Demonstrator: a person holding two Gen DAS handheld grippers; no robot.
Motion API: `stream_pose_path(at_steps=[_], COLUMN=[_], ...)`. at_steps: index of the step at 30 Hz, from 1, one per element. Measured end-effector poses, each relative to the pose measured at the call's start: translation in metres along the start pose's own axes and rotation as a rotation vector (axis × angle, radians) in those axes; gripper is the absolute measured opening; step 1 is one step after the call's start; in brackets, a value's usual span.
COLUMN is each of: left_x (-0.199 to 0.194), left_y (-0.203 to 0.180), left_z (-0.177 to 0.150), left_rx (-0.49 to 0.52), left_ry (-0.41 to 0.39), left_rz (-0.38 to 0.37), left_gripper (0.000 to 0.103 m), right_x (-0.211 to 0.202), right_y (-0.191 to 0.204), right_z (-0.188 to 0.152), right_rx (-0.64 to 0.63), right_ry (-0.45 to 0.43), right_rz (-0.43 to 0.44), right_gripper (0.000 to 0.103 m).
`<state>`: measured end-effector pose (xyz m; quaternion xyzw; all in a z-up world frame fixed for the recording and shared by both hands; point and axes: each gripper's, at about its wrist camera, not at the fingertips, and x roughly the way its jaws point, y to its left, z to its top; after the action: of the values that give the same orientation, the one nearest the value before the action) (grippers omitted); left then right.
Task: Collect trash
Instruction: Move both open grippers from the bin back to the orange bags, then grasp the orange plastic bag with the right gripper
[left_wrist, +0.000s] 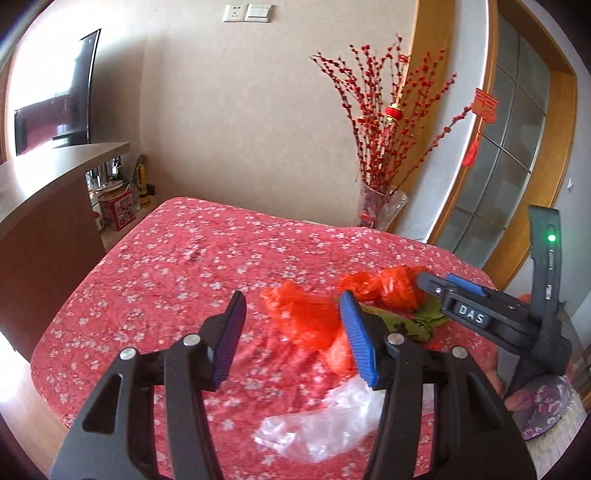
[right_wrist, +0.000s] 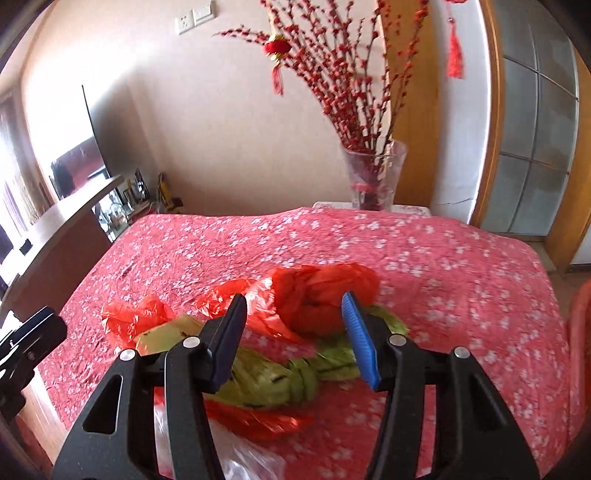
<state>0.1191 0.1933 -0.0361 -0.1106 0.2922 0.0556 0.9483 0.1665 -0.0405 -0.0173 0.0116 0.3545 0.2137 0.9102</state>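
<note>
Red, green and clear plastic bags (right_wrist: 295, 332) are piled on a table covered by a pink flowered cloth (left_wrist: 166, 258) — a vase of red branches (right_wrist: 373, 173) is set behind. Both claws — left (left_wrist: 293, 339), right (right_wrist: 295, 339) — are held open, nothing gripped.

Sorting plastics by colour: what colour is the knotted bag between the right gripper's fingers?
Green, the knotted bag, seen best in the right wrist view.

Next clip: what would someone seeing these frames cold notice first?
Probably the heap of crumpled plastic on the pink flowered bedspread: knotted red bags, a green bag beneath them and a clear bag nearest the camera. Behind it, a glass vase of red blossom branches stands against the wall. Both hand-held grippers, left and right, hover open over the heap.
</note>
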Motion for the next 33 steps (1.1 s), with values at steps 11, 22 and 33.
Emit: stream_pose_path(at_steps=[11, 22, 33], left_x=[0.005, 0.013, 0.016], left_y=[0.032, 0.027, 0.006], left_z=[-0.008, -0.011, -0.013], left_rx=[-0.059, -0.059, -0.014], left_ry=[0.026, 0.047, 0.059], left_rz=[0.011, -0.013, -0.057], left_gripper=[0.053, 0.053, 0.053], right_x=[0.044, 0.054, 0.035], right_y=[0.023, 0.018, -0.005], right_z=[0.002, 0.007, 0.005], right_rx=[-0.110, -0.119, -0.054], right_ry=[0.085, 0.102, 0.061], right_rz=[-0.090, -0.091, -0.098], right_gripper=[0.062, 0.036, 0.029])
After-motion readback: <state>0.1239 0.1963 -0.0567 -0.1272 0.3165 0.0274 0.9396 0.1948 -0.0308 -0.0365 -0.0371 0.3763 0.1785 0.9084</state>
